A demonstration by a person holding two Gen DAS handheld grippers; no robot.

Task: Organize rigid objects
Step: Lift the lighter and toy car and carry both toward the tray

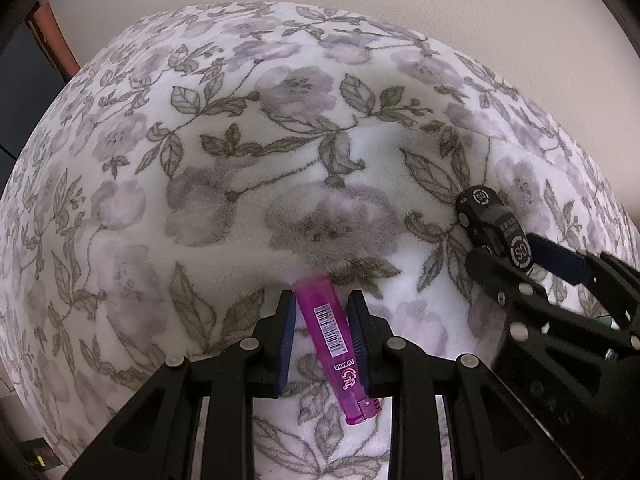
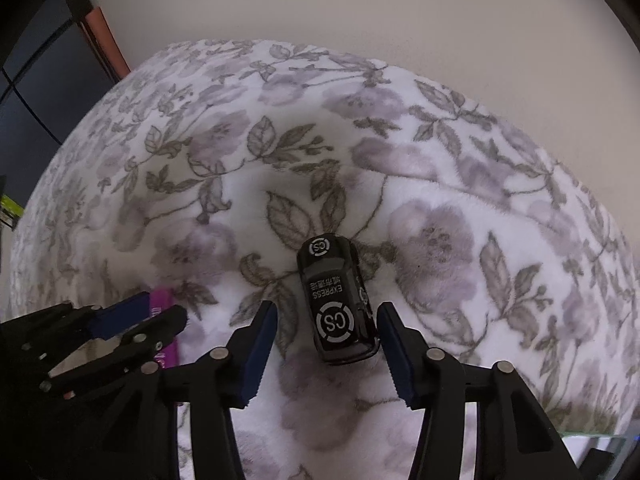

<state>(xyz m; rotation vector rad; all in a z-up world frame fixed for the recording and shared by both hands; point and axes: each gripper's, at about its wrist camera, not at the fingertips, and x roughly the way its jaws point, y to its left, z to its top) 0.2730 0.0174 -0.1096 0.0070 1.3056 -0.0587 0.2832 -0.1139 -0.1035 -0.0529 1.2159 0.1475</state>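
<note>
A pink translucent lighter (image 1: pixel 334 346) lies on the floral blanket (image 1: pixel 240 184) between the fingers of my left gripper (image 1: pixel 322 312). The jaws stand open around it, with the right pad touching it and a gap on the left. A black toy car (image 2: pixel 338 300) with "CS" and "EXPRESS" markings lies on the blanket between the fingers of my right gripper (image 2: pixel 327 322), which is open, its right pad close to the car. The car (image 1: pixel 490 224) and right gripper (image 1: pixel 520 256) also show at the right in the left wrist view. The left gripper (image 2: pixel 148 312) and lighter (image 2: pixel 162 308) show at the lower left in the right wrist view.
The blanket (image 2: pixel 440 208) covers a soft rounded surface with a plain beige wall (image 2: pixel 320 8) behind it. A reddish-brown frame edge (image 2: pixel 106 40) and dark panels stand at the far left.
</note>
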